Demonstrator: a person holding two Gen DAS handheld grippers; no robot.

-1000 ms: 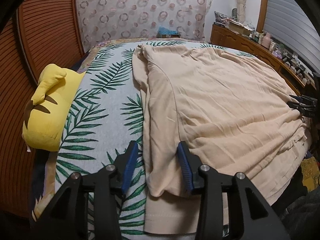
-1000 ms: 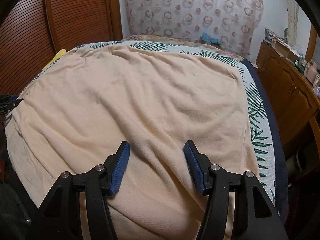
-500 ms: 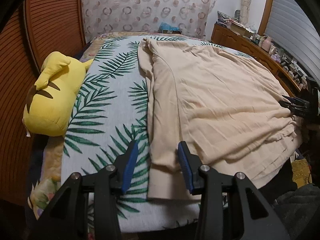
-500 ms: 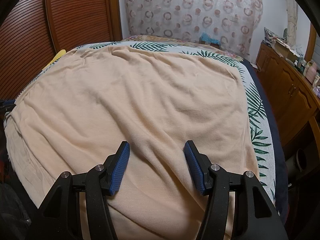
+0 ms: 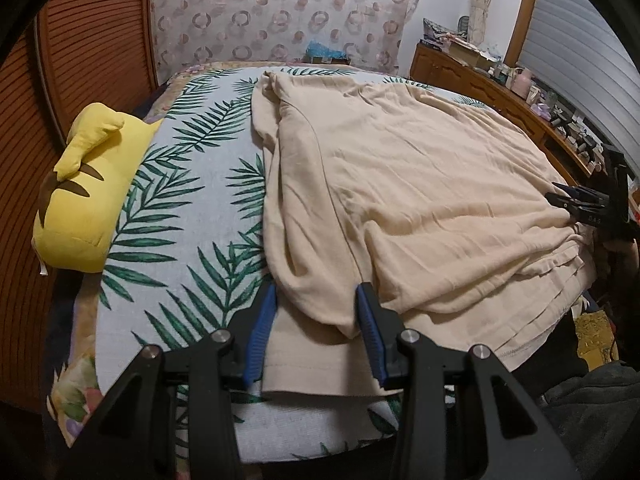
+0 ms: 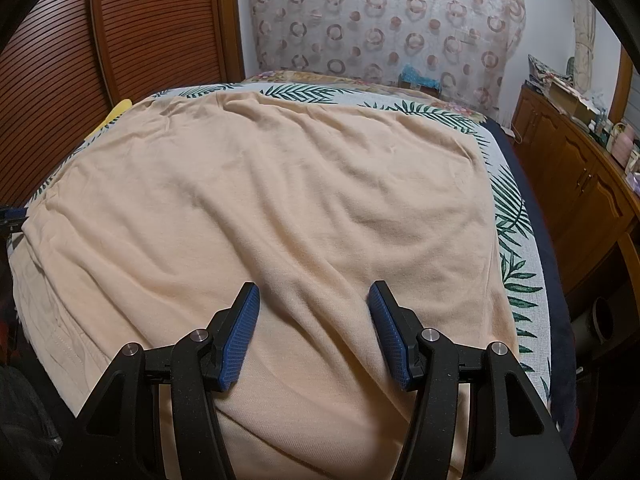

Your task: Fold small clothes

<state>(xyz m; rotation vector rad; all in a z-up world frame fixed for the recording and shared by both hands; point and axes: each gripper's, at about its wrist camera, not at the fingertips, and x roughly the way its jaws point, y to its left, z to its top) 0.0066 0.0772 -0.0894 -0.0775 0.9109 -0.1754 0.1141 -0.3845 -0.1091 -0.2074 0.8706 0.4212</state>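
Peach cotton T-shirt (image 5: 420, 200) fabric bunches between the parted blue pads of the left gripper (image 5: 316, 320), ungripped. Over the shirt's middle, the right gripper (image 6: 314, 320) hovers released. Shirt lies on a palm-leaf bedsheet (image 5: 192, 216); a yellow plush toy (image 5: 84, 200) sits beside it.

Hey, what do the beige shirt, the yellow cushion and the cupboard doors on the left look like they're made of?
Beige shirt: soft matte knit, probably cotton jersey; it creases loosely and has a stitched hem. Yellow cushion: plush fabric, stuffed, with a fuzzy, shineless surface. Cupboard doors: reddish-brown slatted wood or wood-look panels, slightly glossy.
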